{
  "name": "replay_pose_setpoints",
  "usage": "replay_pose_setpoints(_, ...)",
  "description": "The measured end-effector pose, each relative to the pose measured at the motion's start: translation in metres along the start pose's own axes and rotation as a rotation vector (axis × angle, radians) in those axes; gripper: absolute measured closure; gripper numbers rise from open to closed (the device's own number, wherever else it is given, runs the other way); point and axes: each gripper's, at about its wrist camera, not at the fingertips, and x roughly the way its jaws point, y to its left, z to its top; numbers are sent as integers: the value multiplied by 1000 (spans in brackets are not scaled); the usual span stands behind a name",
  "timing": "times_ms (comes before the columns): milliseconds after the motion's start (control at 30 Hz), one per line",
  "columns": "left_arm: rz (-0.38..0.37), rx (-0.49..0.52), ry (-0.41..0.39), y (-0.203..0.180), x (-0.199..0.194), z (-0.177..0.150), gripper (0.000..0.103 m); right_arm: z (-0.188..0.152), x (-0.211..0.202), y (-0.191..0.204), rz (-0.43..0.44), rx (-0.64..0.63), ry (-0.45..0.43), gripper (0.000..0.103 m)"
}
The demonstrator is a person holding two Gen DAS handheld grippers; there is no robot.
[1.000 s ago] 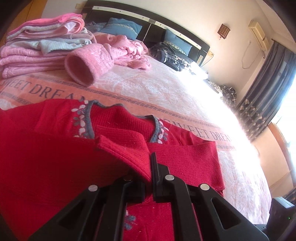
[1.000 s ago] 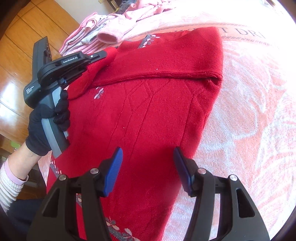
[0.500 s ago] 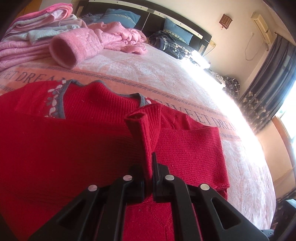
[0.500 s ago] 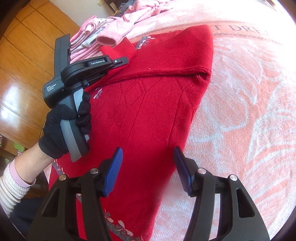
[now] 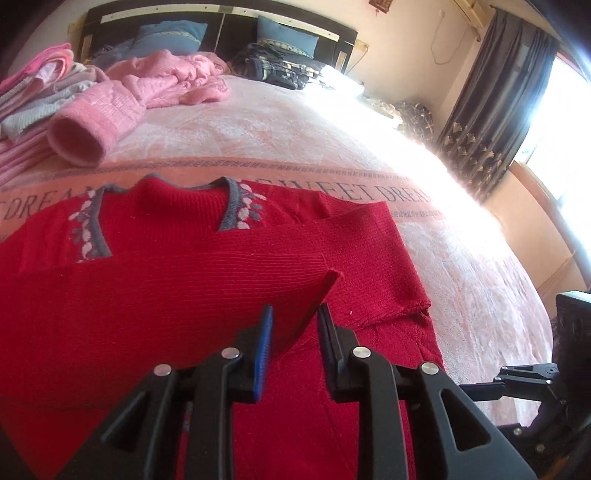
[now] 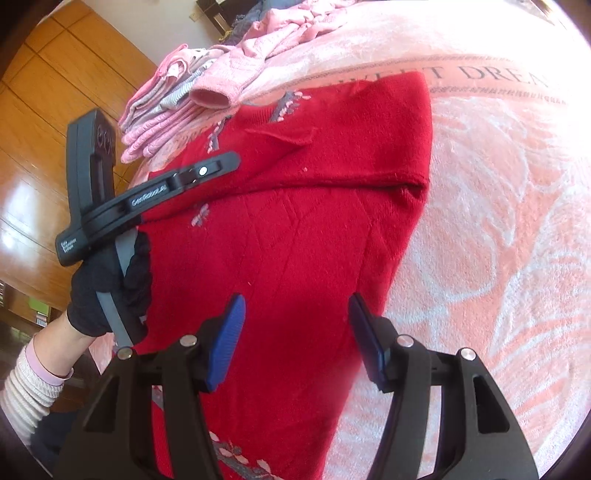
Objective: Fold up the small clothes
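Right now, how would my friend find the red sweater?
Look at the big bed with the pale pink blanket. The red sweater lies flat at its near end, in front of the pile of pink clothes. It is the only red thing, with a grey flowery collar.

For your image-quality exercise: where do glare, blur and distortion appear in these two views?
Left wrist view: window glare washes out the bed cover at right; fisheye bends the headboard. Right wrist view: the left tool is slightly motion-blurred, and the cover's far edge is overexposed.
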Motion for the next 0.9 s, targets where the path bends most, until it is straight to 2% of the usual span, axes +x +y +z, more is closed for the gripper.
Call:
replay_pose_setpoints(100,44,-68,-43,45,-33,4,77,26,-9,14,8,-15,-51,45)
replay_pose_setpoints(233,205,-140,-81,113,-67,2,71,67,4,17,52,63,-40,45)
replay_pose_setpoints(300,271,-204,-72,148,-72,-4,71,83,20,11,61,118,-25,45)
replay_pose_setpoints(400,330,-257,-17,188,-65,-18,71,99,48,0,19,175,5,48)
replay_pose_setpoints(433,328,-258,12,197,-59,-24,71,102,56,-5,14,194,17,49)
replay_pose_setpoints(533,300,-224,-10,199,-59,-30,72,106,76,-12,23,221,48,58)
replay_pose_setpoints(633,259,-239,-43,195,-68,-29,71,112,89,-12,-2,220,61,59)
replay_pose_setpoints(700,261,-233,-72,194,-77,-30,71,114,94,-11,-6,231,56,60)
replay_pose_setpoints(733,267,-233,-83,195,-81,-30,71,116,97,-9,-9,232,49,63)
replay_pose_setpoints(767,273,-239,-95,197,-86,-31,70,118,98,-5,-12,225,45,75)
replay_pose_setpoints(800,278,-248,-107,199,-91,-32,70,120,101,-2,-9,214,47,95)
replay_pose_setpoints(833,286,-259,-121,203,-96,-33,70,120,103,1,7,207,54,99)
replay_pose_setpoints(900,310,-271,-148,210,-105,-32,70,122,102,9,-8,187,40,99)
